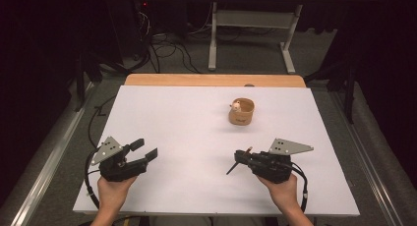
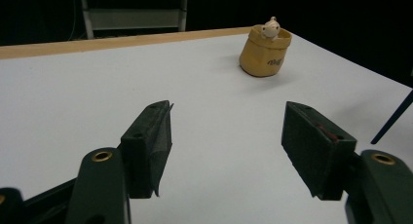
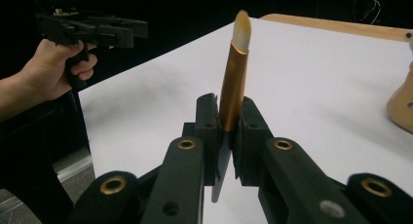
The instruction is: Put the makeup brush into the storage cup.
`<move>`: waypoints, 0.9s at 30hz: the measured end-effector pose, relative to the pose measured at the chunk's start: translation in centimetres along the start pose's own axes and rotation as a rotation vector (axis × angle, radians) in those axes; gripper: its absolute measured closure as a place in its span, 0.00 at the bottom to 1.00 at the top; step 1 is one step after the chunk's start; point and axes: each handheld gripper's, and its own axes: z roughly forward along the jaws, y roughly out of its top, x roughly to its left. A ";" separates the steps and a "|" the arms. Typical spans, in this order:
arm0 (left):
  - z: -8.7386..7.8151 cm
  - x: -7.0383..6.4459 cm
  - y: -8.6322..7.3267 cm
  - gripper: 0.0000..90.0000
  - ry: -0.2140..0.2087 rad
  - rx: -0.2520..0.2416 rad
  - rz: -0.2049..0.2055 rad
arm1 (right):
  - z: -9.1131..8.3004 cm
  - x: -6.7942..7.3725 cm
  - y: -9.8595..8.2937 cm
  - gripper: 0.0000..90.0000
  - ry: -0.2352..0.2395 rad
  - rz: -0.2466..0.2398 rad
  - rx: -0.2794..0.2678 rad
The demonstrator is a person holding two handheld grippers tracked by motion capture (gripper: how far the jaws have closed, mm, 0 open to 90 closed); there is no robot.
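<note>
White tabletop (image 1: 196,137) under dim light: the right gripper (image 3: 225,131) clamps a slim brush (image 3: 233,83) — long axis pointing away, forward-left of the jaws. Left gripper (image 2: 226,136) gapes empty (the tan cup (image 1: 241,112) sits nearer the right).

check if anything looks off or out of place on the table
Nothing looks spilled or broken. The tan pouch stands upright on the white table, a small pale figure poking out of its top. The right gripper is clamped on a brush; the left gripper is open and holds nothing.
</note>
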 end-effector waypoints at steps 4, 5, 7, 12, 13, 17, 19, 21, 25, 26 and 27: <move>0.1 0.1 -0.4 0.39 0.012 0.007 0.006 | -0.4 -0.3 0.1 0.95 -0.010 0.002 0.005; 0.1 0.1 -0.3 0.39 0.012 0.001 0.006 | -0.5 -0.4 0.1 0.95 -0.013 0.005 0.010; 0.1 0.1 -0.2 0.38 0.014 -0.008 0.011 | -0.7 -0.6 0.1 0.94 -0.016 0.005 0.012; 0.2 0.2 -0.6 0.37 0.025 -0.002 0.013 | -1.3 -1.0 0.3 0.94 -0.032 0.003 0.014; 0.2 0.2 -0.7 0.36 0.030 -0.001 0.012 | -1.4 -1.1 0.4 0.94 -0.034 0.002 0.015; 0.3 0.5 -0.8 0.35 0.030 0.004 -0.003 | -1.7 -1.5 0.6 0.94 -0.040 -0.002 0.015; 0.4 0.5 -0.8 0.35 0.034 0.011 0.001 | -1.8 -1.6 0.6 0.94 -0.043 0.000 0.016; 0.5 0.3 -0.8 0.34 0.035 0.009 0.007 | -1.9 -2.0 0.7 0.94 -0.048 0.003 0.017; 0.4 0.3 -0.9 0.34 0.035 0.008 0.006 | -2.1 -2.3 0.9 0.94 -0.055 0.006 0.015; 0.4 0.4 -0.9 0.34 0.033 0.010 0.005 | -2.3 -2.4 1.0 0.94 -0.059 0.007 0.011; 0.4 0.4 -0.9 0.34 0.031 0.006 0.000 | -2.3 -2.4 1.0 0.94 -0.059 0.007 0.011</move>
